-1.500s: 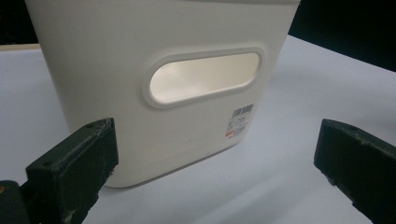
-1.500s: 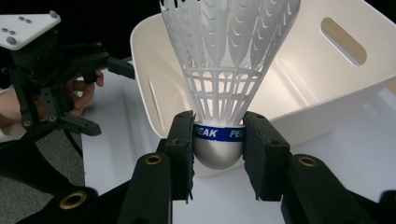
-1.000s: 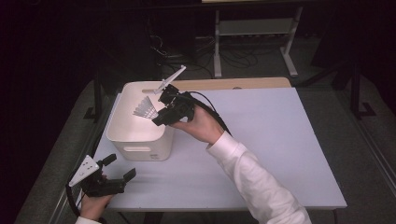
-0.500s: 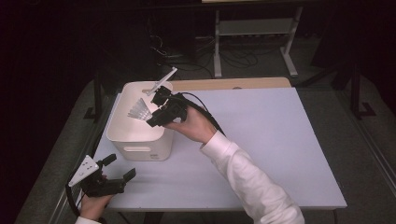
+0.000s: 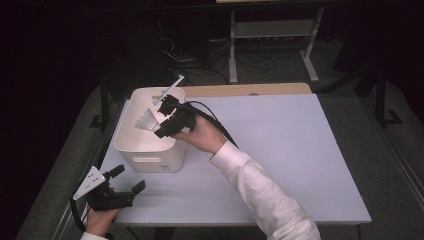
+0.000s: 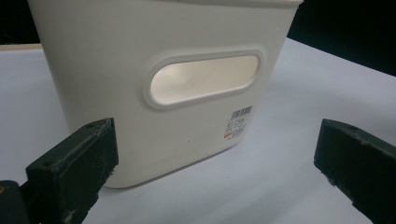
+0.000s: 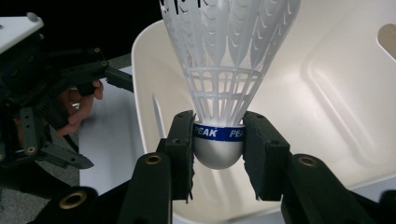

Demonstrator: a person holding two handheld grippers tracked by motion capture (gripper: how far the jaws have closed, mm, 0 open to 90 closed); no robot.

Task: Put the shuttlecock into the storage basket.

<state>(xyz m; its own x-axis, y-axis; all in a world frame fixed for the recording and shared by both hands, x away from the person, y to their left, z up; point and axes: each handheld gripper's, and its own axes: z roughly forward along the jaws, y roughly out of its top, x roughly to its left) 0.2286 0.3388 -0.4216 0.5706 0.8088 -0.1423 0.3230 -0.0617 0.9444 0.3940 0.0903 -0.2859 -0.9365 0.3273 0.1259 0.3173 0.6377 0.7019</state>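
Observation:
A white shuttlecock [image 7: 224, 70] with a silver cap and a blue band is clamped by its cap in my right gripper [image 7: 218, 144]. In the high view that right gripper [image 5: 161, 120] holds the shuttlecock [image 5: 146, 121] over the open top of the white bin [image 5: 145, 157], feathers pointing toward the left. My left gripper [image 5: 126, 181] rests at the table's front left corner, jaws wide apart with nothing in them. In the left gripper view the left gripper [image 6: 215, 154] faces the white bin [image 6: 116, 56] and its oval handle cutout.
The white table [image 5: 280, 150] stretches out to the right of the bin. A wooden strip [image 5: 245, 90] runs along the table's far edge. A metal stand [image 5: 270, 35] and cables sit on the dark floor behind.
My right gripper has carried the shuttlecock leftward and a little lower, from the bin's right rim to over its opening. The left gripper stayed where it was.

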